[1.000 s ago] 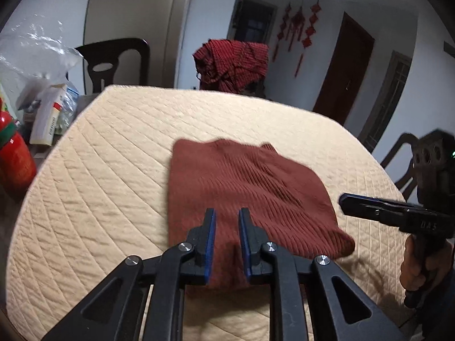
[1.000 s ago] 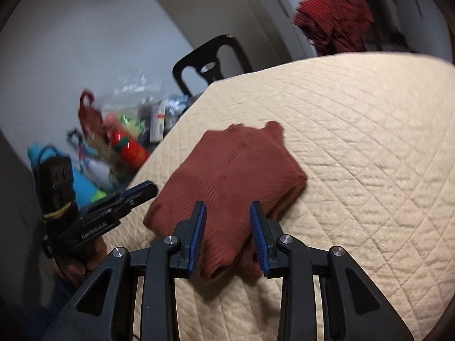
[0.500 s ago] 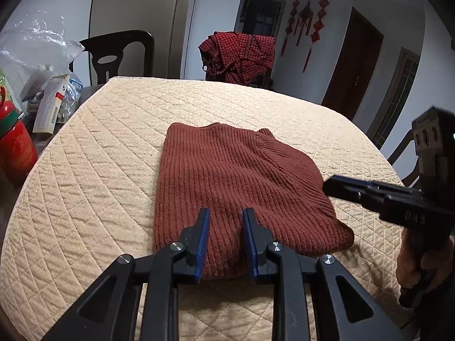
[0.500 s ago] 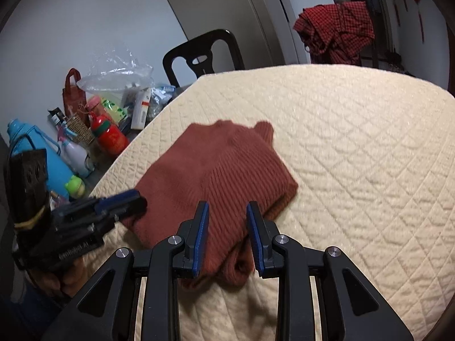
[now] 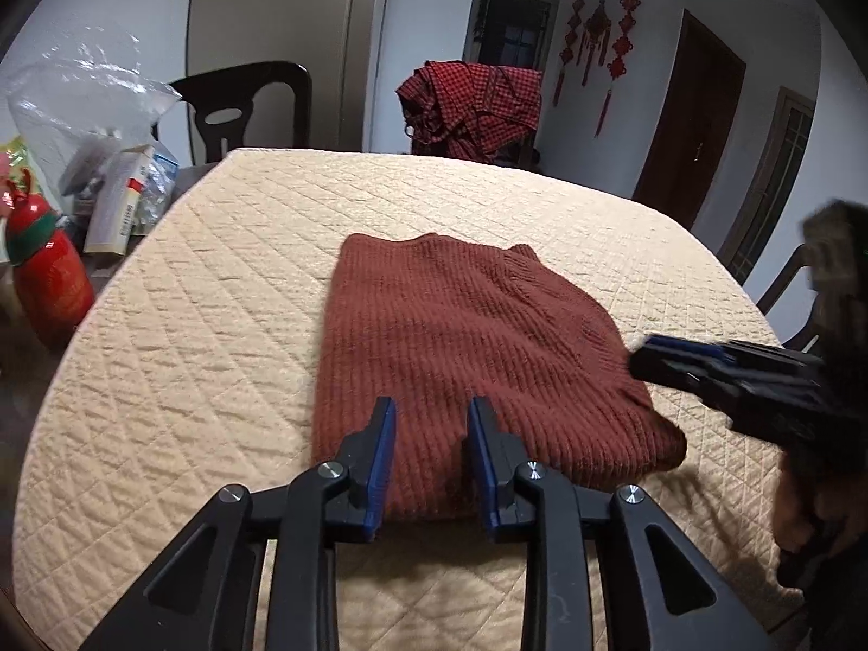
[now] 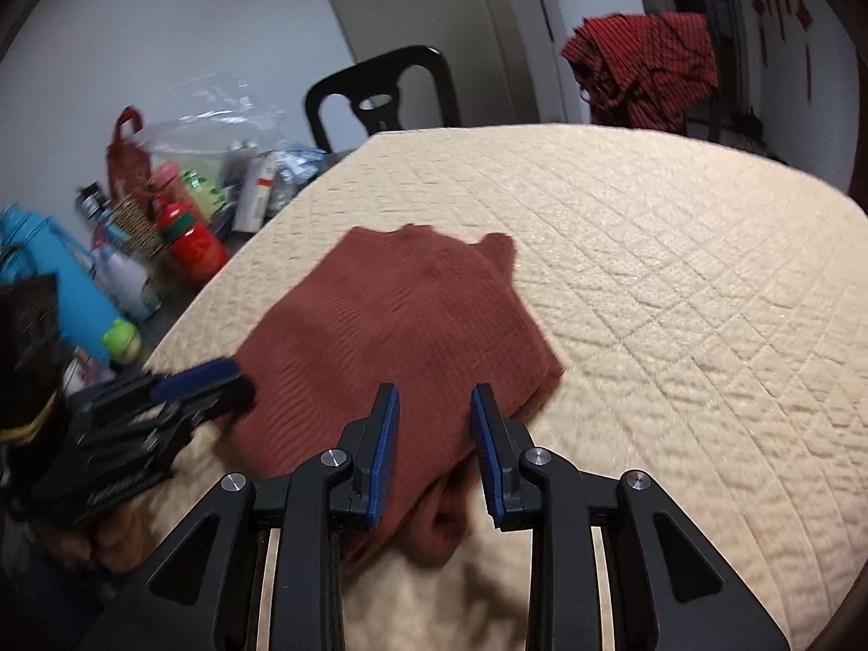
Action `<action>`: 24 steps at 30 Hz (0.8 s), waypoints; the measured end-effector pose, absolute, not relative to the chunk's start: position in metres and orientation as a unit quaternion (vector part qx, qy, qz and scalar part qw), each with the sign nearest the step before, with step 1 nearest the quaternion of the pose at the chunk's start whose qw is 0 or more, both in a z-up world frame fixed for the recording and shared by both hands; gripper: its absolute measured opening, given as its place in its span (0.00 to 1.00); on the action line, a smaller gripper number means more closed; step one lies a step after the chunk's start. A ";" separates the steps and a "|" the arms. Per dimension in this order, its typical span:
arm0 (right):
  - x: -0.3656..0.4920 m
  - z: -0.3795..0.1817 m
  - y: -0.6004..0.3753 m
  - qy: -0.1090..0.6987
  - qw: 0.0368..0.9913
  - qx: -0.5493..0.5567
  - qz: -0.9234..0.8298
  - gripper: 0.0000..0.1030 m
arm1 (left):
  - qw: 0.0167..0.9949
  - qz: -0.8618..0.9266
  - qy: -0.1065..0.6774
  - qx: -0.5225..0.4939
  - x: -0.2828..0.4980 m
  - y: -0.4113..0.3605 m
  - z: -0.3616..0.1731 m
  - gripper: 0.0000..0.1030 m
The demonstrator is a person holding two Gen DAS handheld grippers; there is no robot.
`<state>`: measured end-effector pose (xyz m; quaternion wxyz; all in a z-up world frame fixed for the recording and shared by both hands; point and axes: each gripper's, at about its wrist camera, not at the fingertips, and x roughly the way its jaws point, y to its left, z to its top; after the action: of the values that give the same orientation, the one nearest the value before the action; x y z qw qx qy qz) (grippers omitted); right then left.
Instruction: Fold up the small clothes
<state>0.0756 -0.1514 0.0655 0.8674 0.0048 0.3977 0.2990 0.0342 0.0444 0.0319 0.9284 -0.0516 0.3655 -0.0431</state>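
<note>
Rust-brown knit garment (image 5: 466, 347) already folded into compact rectangle, laid flat on quilted surface (image 5: 217, 282). Left tongs (image 5: 429, 442) just opened, parted over near edge, nothing pinched. Right tongs (image 6: 434, 431) parted, empty. Final tidying judged remaining.

sweater (image 5: 461, 347): rust-brown, ribbed knit, plain
tabletop (image 5: 217, 325): cream quilted cover, diamond stitch pattern
left gripper (image 5: 431, 428): black body, blue pads on jaws, silver screws
right gripper (image 6: 434, 415): black body, blue pads on jaws, silver screws
checked cloth (image 5: 477, 103): red and black check, draped over far chair
chair (image 5: 244, 103): black, glossy
hanging knots (image 5: 602, 43): red, on pale wall
door (image 5: 689, 125): dark brown
red bottle (image 5: 49, 282): red with green band
flask (image 6: 49, 276): bright blue
plastic bag (image 5: 76, 103): clear, shiny
box (image 5: 122, 195): white with red stripe
walls: pale grey-white
</note>
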 end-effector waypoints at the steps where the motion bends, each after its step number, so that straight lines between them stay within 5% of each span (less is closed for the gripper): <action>1: 0.066 0.067 -0.150 0.394 0.867 -0.002 0.306 0.27 | 0.929 -0.038 0.365 -0.050 0.031 0.045 0.033 0.29; 11: 0.050 0.036 -0.151 0.421 0.857 -0.021 0.297 0.27 | 0.925 -0.021 0.376 -0.053 0.019 0.048 0.022 0.32; 24: 0.013 0.044 -0.152 0.409 0.867 -0.050 0.280 0.33 | 0.917 -0.006 0.396 -0.041 -0.006 0.049 0.014 0.49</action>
<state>0.0128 -0.1524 0.0441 0.8674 -0.0505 0.4085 0.2796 -0.0064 0.0488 0.0136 0.9174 -0.0408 0.3959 -0.0059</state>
